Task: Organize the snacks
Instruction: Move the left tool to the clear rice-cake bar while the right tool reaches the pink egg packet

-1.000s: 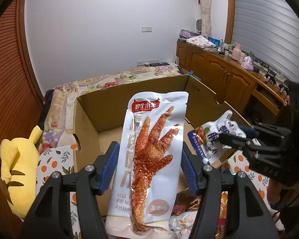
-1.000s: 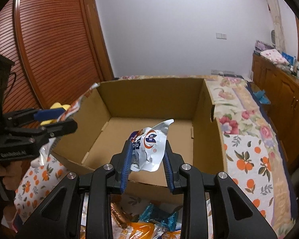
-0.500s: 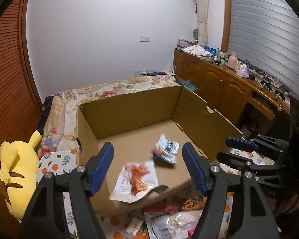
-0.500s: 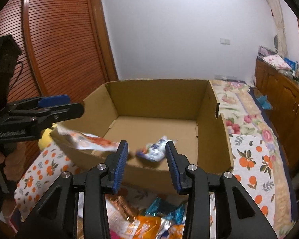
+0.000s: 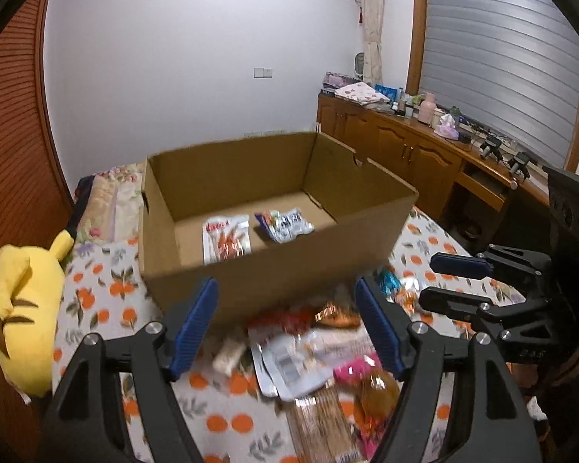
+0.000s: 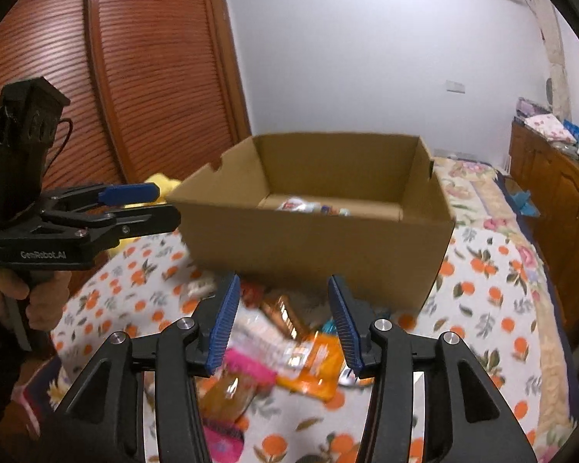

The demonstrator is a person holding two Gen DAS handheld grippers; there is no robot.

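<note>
An open cardboard box [image 5: 289, 270] stands on the orange-print cloth; it also shows in the right wrist view [image 6: 328, 239]. Inside lie a white chicken-foot packet [image 5: 226, 239] and a white-blue packet [image 5: 285, 225]. A pile of loose snack packets [image 5: 320, 351] lies in front of the box, also in the right wrist view [image 6: 285, 351]. My left gripper [image 5: 287, 328] is open and empty above the pile. My right gripper [image 6: 283, 328] is open and empty above the pile; it also shows at the right of the left wrist view [image 5: 455, 281].
A yellow plush toy [image 5: 23, 308] lies left of the box. Wooden cabinets [image 5: 405, 154] with clutter stand at the right. A slatted wooden wardrobe [image 6: 135, 77] stands at the left. The cloth [image 6: 494, 308] extends right of the box.
Both grippers opened and dropped their packets into the box. Both have since pulled back and lowered over the snack pile in front of the box.
</note>
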